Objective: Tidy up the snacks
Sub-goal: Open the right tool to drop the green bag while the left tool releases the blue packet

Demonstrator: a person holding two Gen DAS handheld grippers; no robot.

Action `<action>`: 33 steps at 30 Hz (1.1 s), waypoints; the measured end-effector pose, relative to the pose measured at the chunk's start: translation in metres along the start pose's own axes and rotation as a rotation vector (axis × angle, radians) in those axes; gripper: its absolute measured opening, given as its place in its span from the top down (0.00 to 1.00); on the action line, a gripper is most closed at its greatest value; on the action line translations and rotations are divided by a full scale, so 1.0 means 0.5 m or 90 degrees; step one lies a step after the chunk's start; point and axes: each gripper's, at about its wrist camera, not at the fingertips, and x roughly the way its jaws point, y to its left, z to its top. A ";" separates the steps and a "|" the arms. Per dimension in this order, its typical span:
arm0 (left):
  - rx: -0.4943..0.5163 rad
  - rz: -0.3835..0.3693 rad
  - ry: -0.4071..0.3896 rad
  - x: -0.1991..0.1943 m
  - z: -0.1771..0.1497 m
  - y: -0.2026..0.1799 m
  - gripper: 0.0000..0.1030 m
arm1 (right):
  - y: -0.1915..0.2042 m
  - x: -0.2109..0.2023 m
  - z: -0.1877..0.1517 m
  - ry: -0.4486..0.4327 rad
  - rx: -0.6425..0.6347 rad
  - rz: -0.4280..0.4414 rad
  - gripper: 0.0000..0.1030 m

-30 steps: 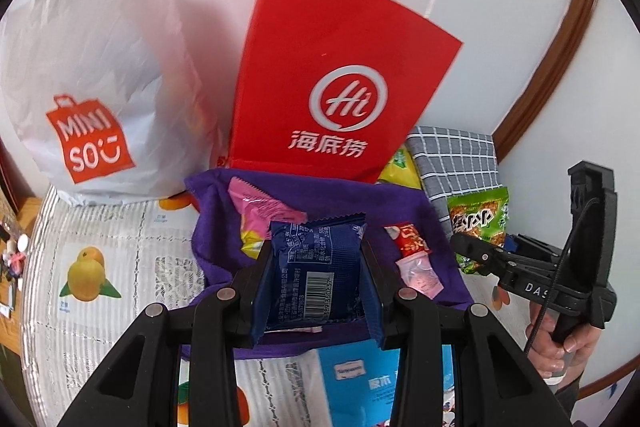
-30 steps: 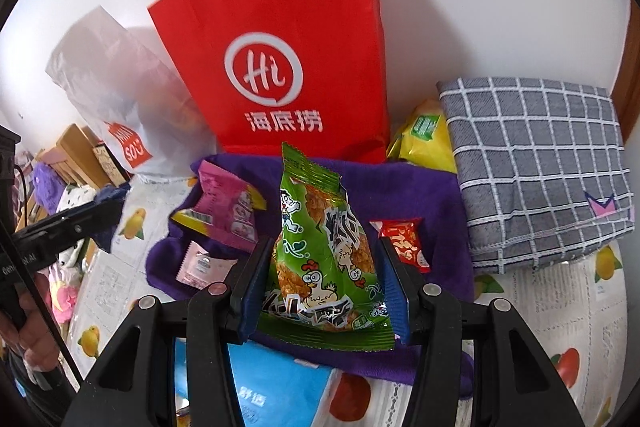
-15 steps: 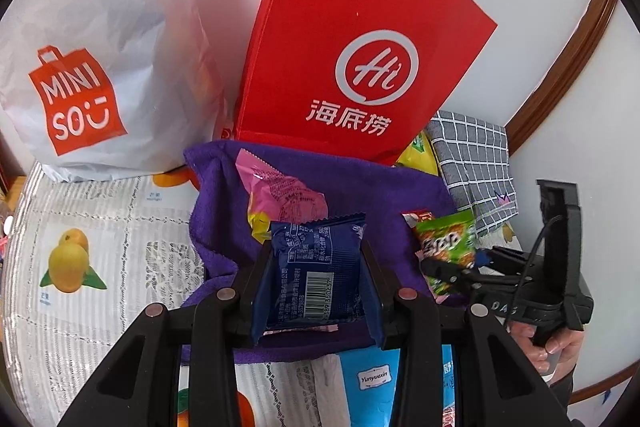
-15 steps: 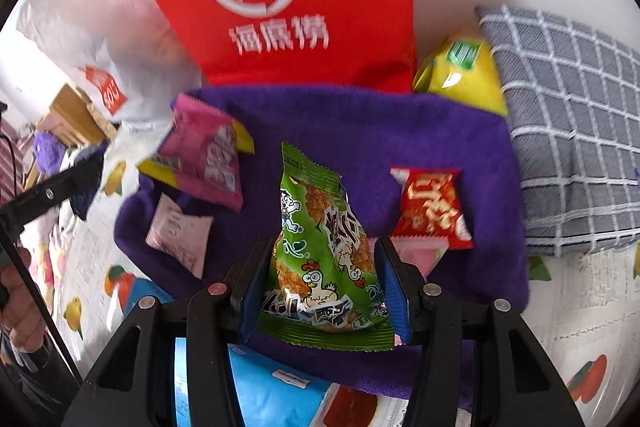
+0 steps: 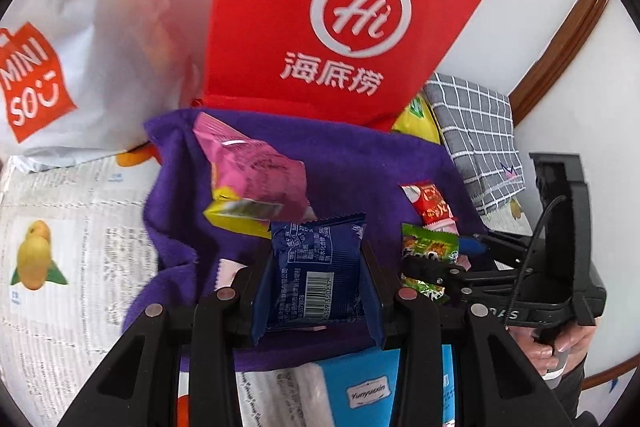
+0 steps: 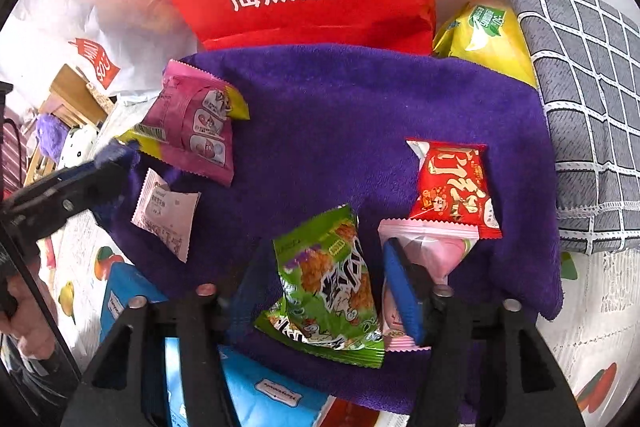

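Observation:
My left gripper (image 5: 316, 291) is shut on a dark blue snack packet (image 5: 318, 275), held above the purple towel (image 5: 352, 167). My right gripper (image 6: 326, 287) has its jaws spread, and the green snack packet (image 6: 328, 287) lies tilted between them on the purple towel (image 6: 360, 115). On the towel also lie a pink and yellow packet (image 6: 192, 127), a small pale pink sachet (image 6: 166, 211), a red packet (image 6: 454, 183) and a pink packet (image 6: 432, 251). The right gripper also shows in the left wrist view (image 5: 440, 267).
A red paper bag (image 5: 340, 27) stands behind the towel, a white Miniso bag (image 5: 60, 47) to its left. A yellow bag (image 6: 484, 35) and a grey checked cushion (image 6: 592, 107) lie at the right. A blue box (image 6: 272, 391) lies at the towel's near edge on the fruit-print tablecloth (image 5: 60, 227).
The right gripper has opened and let go of the green packet, which now lies tilted on the towel. Both grippers have moved lower and closer to the towel. The left still holds the blue packet.

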 end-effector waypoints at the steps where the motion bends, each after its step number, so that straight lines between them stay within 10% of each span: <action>1: 0.000 -0.003 0.005 0.005 0.000 0.000 0.64 | 0.000 -0.007 0.001 -0.005 0.000 0.001 0.40; 18: -0.004 0.005 0.065 0.091 0.000 -0.016 0.63 | -0.019 -0.147 0.009 -0.128 0.020 0.018 0.37; 33: -0.007 0.029 0.052 0.008 -0.030 -0.016 0.46 | 0.032 -0.212 -0.014 -0.191 -0.021 -0.044 0.37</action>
